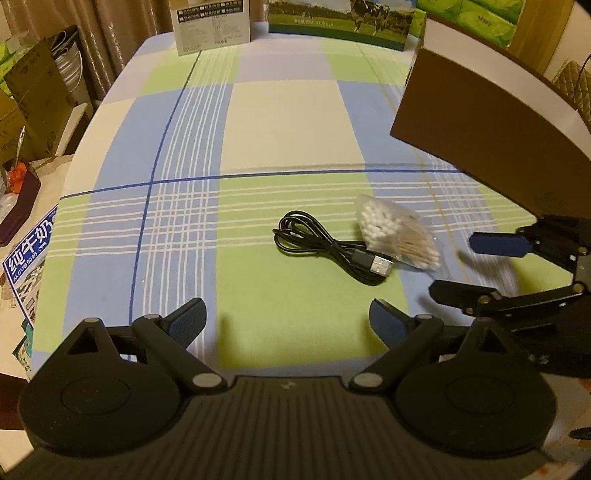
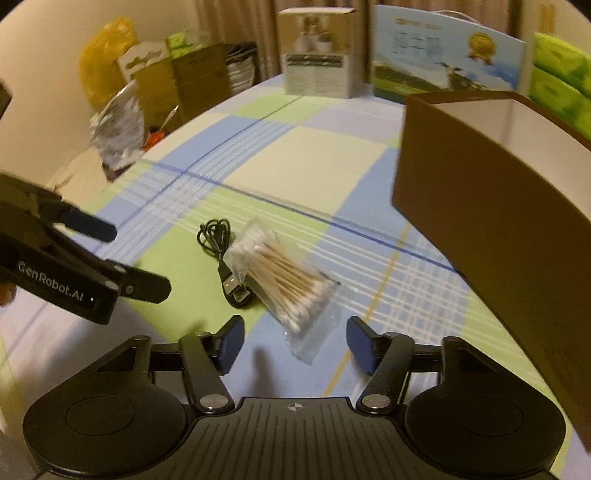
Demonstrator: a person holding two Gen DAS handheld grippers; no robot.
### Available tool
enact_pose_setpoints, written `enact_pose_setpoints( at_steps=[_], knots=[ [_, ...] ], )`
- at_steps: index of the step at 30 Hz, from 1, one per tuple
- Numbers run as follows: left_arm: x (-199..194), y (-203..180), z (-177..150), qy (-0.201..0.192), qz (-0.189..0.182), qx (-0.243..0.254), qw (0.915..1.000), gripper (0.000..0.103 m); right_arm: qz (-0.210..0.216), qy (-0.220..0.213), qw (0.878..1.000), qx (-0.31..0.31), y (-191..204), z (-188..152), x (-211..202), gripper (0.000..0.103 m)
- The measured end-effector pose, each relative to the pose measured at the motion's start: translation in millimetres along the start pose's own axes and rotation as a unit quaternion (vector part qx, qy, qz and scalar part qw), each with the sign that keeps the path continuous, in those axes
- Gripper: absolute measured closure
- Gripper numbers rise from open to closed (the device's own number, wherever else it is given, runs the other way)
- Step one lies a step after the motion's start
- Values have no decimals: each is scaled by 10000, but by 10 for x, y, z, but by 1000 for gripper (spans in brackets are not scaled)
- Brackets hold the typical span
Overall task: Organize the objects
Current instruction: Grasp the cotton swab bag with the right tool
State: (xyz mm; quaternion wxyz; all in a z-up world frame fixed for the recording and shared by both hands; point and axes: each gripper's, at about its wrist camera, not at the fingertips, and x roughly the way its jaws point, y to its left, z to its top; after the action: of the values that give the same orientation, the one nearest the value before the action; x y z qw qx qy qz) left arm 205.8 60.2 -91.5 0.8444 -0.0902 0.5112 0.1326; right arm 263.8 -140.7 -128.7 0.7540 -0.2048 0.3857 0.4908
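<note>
A coiled black USB cable lies on the checked tablecloth, touching a clear bag of cotton swabs. A brown box with a white inside stands open at the right. My left gripper hovers open, just short of the cable, with nothing between its fingers. My right gripper is open too, its fingers either side of the near corner of the swab bag, close above the cloth.
At the table's far edge stand a small white carton, a milk carton with a cow picture and green tissue packs. Boxes and bags crowd the floor to the left.
</note>
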Motion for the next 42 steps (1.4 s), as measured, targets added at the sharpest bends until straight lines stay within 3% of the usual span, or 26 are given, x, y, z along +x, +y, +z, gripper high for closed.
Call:
enact_pose_setpoints(
  at_steps=[2,4,6,13,17,20,21,22,23,25,27,29,42],
  knots=[
    [39,2,15,27,4,41,10000,10,-68,41,9998,-163,17,-3,84,65],
    [66,6,30,44,-1,66,10000,10,-53,98,9995,-294,17,-12,146,85],
    [90,15,42,68,-21,71,9999,10,-107,89,9993,-342,-2,-33,159,97],
    [135,-16,70,103,-94,129,9998,10,-484,-42,9988,92,-233,-84,-64,101],
    [125,-52,73,90,-150,195,9997,10,-1063,11,9942,136,-386,-187,-233,100],
    [116,-64,85,68,-179,199,9996,10,-1179,182,9912,578,-568,-266,-348,92],
    [114,-70,90,57,-185,204,9996,10,-1091,215,9905,812,-628,-287,-389,72],
    [114,-75,94,48,-185,208,9996,10,-992,241,9897,1004,-667,-299,-414,44],
    [115,-82,99,47,-179,214,9996,10,-894,236,9879,1244,-705,-311,-445,36],
    [113,-84,103,47,-176,212,9996,10,-520,161,9816,1828,-772,-321,-494,35],
    [116,-82,105,48,-173,200,9996,10,71,193,9658,2584,-841,-316,-454,35],
    [118,-73,109,60,-154,185,9997,10,383,217,9533,2987,-852,-306,-359,35],
    [157,-20,171,73,-53,45,9999,10,-145,-47,9495,3134,-892,72,102,34]
  ],
)
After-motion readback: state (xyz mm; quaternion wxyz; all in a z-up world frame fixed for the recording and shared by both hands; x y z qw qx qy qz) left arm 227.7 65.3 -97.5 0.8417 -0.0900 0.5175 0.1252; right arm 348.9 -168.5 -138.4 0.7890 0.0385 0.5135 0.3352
